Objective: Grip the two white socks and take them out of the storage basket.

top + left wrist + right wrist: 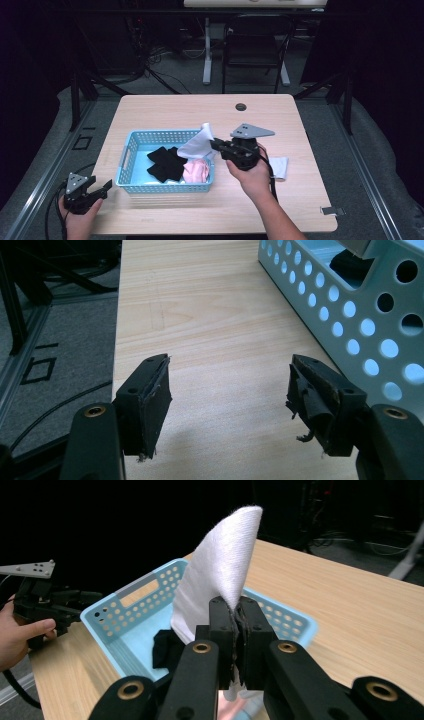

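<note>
A light blue perforated basket [131,142] stands on the wooden table and holds black cloth [165,162] and a pink cloth [196,171]. My right gripper [214,145] is shut on a white cloth [199,142], which hangs over the basket's right end. In the right gripper view the white cloth [220,575] rises from between the closed jaws, above the basket [125,605]. My left gripper [105,188] rests open at the table's front left corner, left of the basket. Its fingers [150,395] stand wide apart over bare wood, with the basket wall [360,315] to their right.
Another white cloth [279,167] lies on the table right of my right hand. A round cable hole [241,107] sits near the far edge. A dark chair [255,50] and table legs stand beyond the table. Floor drops off at the left edge.
</note>
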`<state>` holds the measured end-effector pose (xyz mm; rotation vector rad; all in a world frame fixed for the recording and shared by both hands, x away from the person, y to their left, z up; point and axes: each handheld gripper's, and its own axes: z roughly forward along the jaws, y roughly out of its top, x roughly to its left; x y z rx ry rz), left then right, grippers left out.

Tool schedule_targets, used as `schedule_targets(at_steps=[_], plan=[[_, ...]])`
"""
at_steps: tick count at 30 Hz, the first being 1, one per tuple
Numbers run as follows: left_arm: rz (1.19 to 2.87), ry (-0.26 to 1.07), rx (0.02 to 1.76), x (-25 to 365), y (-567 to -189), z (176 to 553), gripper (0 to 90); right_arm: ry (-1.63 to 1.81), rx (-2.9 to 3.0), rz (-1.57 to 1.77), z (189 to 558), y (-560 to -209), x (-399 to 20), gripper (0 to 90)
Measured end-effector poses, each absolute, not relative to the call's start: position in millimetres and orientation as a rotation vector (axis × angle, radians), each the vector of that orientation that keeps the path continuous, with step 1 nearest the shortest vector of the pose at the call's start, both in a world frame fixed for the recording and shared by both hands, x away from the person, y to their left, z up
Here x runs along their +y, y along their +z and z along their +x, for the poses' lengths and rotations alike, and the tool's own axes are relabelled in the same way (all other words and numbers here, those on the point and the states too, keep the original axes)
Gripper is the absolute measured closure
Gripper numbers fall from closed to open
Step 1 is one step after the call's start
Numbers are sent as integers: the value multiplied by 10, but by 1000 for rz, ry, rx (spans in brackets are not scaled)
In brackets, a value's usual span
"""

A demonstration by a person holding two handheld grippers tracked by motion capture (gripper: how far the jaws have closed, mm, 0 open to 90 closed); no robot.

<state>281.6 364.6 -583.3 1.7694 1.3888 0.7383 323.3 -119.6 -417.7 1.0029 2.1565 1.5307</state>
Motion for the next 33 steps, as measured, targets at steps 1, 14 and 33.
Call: schedule_targets(at_steps=[1, 14, 33], plan=[[1771, 736, 1391, 3648, -5831, 2814, 332, 1529, 2146, 1015, 3216, -4161, -1268, 866], [1746, 760, 1410, 3704, -5813, 2763, 332, 1420, 2052, 1153, 2993, -4344, -1968, 866], [1775, 748, 1404, 3670, -5824, 2799, 332, 1326, 1959, 1444, 3127, -5103, -2496, 864]])
